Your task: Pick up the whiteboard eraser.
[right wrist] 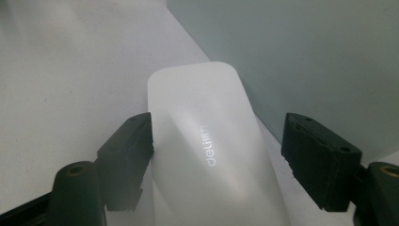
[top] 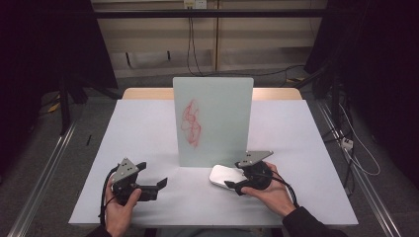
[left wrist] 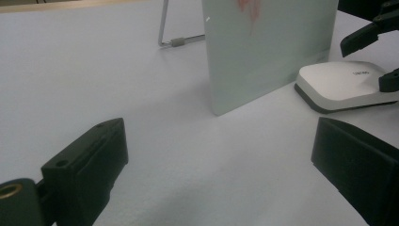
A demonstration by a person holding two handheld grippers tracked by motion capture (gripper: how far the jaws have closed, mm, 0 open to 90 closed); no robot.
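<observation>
Between the spread jaws of the right claw [right wrist: 216, 136], flat on the counter [top: 138, 133] and just before the foot of the upright board [top: 212, 121]: white eraser [right wrist: 207, 108], printed face up. Long axis of eraser directed straight away from the claw, along the line of approach, so that the jaws bracket the short width, not the length. Right claw wide open, gripping nothing as yet; in the right gripper view, one jaw touching or just beside the eraser's near-left edge (cannot tell which), the other well clear of the opposite edge and close to the board's pale face. Judged consequence: closure likely to meet the eraser first on the one side and to nudge it sideways toward the board before the second jaw arrives; slight shift of the claw toward the board advisable, with care not to strike the panel. Left claw [top: 154, 175] low over the counter to the left of the board, also wide open and empty, well apart from the eraser and aimed across at it and at the board's lower corner. Nearer by far: the right claw, already astride the eraser. Red scribble [top: 191, 123] on the left half of the board's face, above and to the left of the eraser, hence up and leftward as the probable direction of carry once gripped.
</observation>
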